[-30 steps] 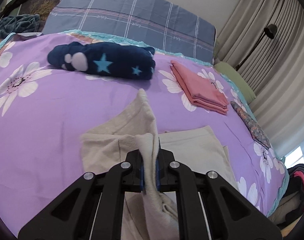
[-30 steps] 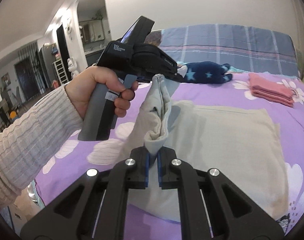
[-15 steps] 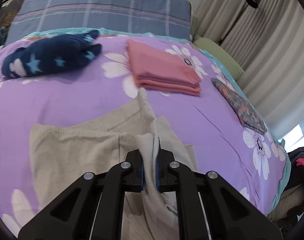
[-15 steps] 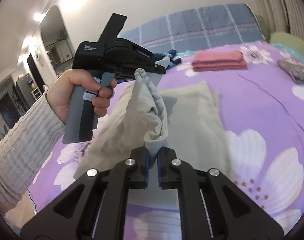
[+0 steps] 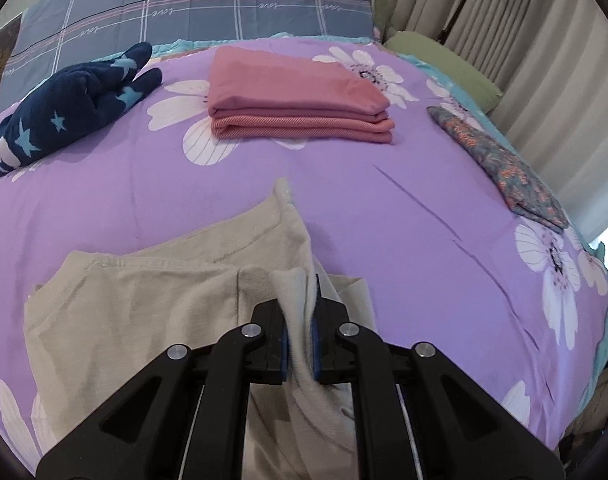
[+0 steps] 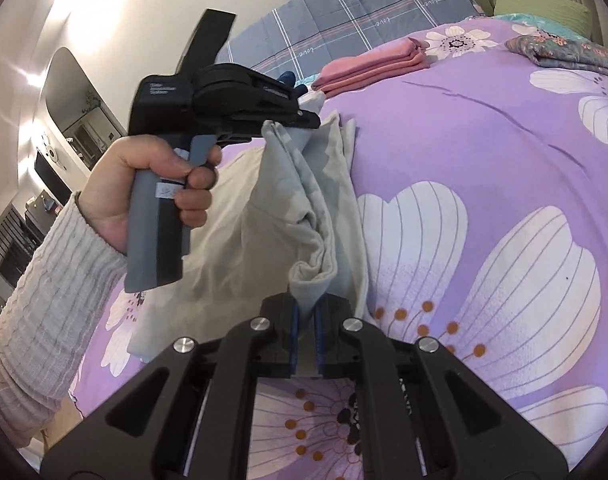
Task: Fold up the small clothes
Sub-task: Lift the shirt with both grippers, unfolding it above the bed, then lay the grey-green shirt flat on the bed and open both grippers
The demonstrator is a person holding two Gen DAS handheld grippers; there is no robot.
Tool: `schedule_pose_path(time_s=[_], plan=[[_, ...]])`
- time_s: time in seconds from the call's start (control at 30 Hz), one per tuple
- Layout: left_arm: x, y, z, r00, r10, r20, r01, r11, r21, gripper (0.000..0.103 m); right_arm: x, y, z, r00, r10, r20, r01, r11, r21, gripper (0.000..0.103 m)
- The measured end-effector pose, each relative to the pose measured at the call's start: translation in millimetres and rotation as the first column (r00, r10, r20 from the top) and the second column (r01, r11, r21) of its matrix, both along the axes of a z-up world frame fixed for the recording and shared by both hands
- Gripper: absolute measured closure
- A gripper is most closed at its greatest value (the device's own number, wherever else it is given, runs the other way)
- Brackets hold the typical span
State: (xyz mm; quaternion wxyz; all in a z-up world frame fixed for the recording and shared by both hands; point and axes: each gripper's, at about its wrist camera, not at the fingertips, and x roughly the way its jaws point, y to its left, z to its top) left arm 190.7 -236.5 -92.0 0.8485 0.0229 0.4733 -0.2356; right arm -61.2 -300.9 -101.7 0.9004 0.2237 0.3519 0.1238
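A beige garment point(image 5: 136, 312) lies partly folded on the purple flowered bedspread point(image 5: 383, 208). My left gripper point(image 5: 300, 344) is shut on a bunched edge of it, which rises between the blue pads. In the right wrist view, my right gripper point(image 6: 307, 332) is shut on another corner of the same beige garment point(image 6: 311, 216). The cloth hangs stretched between both grippers above the bed. The left gripper point(image 6: 300, 120) shows there too, held by a hand point(image 6: 144, 184) in a ribbed cream sleeve.
A folded pink stack point(image 5: 300, 100) lies ahead near the plaid pillow point(image 5: 192, 4). A navy star-print bundle point(image 5: 68, 108) sits at the left, a floral folded cloth point(image 5: 503, 164) at the right. Curtains and a green cushion point(image 5: 443, 64) border the bed's right side.
Both grippers have swung sideways and lowered, carrying the beige edge across; the pink stack now sits straight ahead in the left view. Both grips stay the same.
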Motion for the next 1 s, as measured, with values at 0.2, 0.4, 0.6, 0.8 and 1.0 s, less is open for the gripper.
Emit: schedule_pose_path(time_s=[0.2, 0.4, 0.6, 0.8, 1.0], plan=[[-16, -3, 23, 0.996, -0.006, 0.090, 0.009, 1.000, -0.026, 0.057, 0, -2, -6, 0.999, 0.008, -0.039, -0.007, 1.000, 0.031, 0.097], [-90, 21, 58, 0.945, -0.138, 0.295, 0.109, 0.988, 0.113, 0.029, 2, -5, -10, 0.998, 0.018, -0.053, -0.015, 0.998, 0.067, 0.097], [-161, 93, 41, 0.950, -0.128, 0.285, 0.087, 0.984, 0.153, 0.025, 3, -13, -13, 0.997, 0.041, -0.067, -0.032, 0.990, 0.138, 0.097], [-225, 137, 9, 0.959, -0.151, 0.239, 0.093, 0.967, 0.236, 0.024, 5, -17, -15, 0.994, 0.049, -0.095, -0.032, 0.984, 0.176, 0.097], [-242, 162, -18, 0.974, -0.102, 0.204, 0.050, 0.967, 0.249, 0.024, 9, -15, -5, 0.995, 0.039, -0.092, -0.022, 0.984, 0.175, 0.097]])
